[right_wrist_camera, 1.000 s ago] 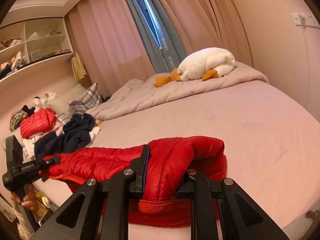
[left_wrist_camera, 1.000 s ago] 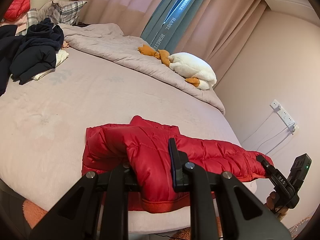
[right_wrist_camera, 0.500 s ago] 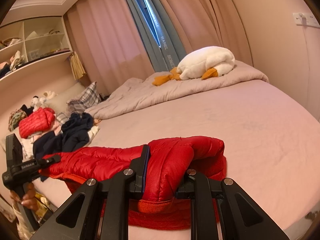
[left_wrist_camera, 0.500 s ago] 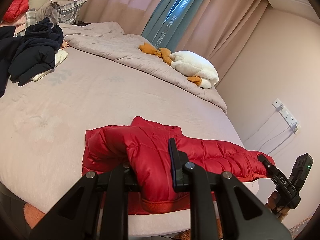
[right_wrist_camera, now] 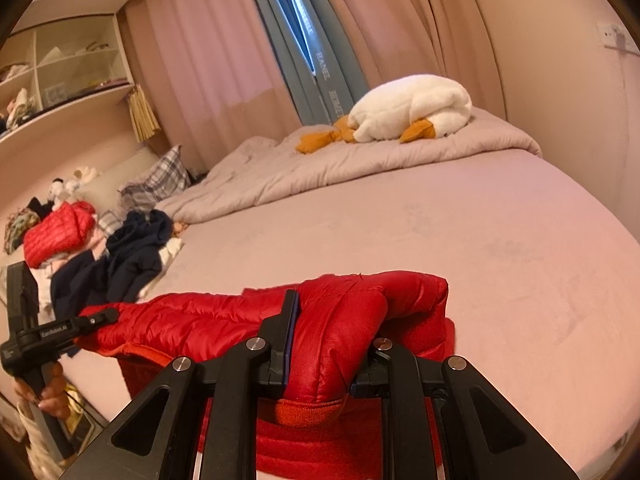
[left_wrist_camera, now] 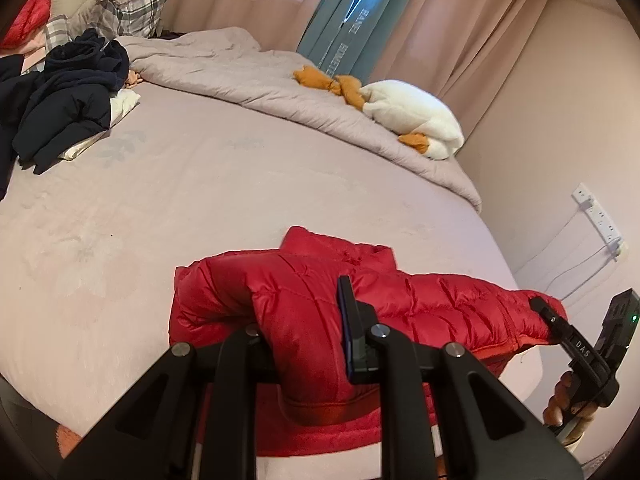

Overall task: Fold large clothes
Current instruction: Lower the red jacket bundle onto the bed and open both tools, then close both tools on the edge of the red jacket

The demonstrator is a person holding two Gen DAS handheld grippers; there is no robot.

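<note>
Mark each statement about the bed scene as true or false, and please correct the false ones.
1. Both grippers clamp the red puffer jacket. True: the left gripper and the right gripper each pinch it.
2. The jacket lies at the middle of the bed. False: it is at the near edge.
3. The white plush toy rests on the grey duvet. True.
4. The dark clothes pile touches the jacket. False: bare sheet separates them.

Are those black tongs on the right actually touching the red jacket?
Touching. The right wrist view shows the right tongs shut on the red jacket, fabric bulging between its fingers.
</note>
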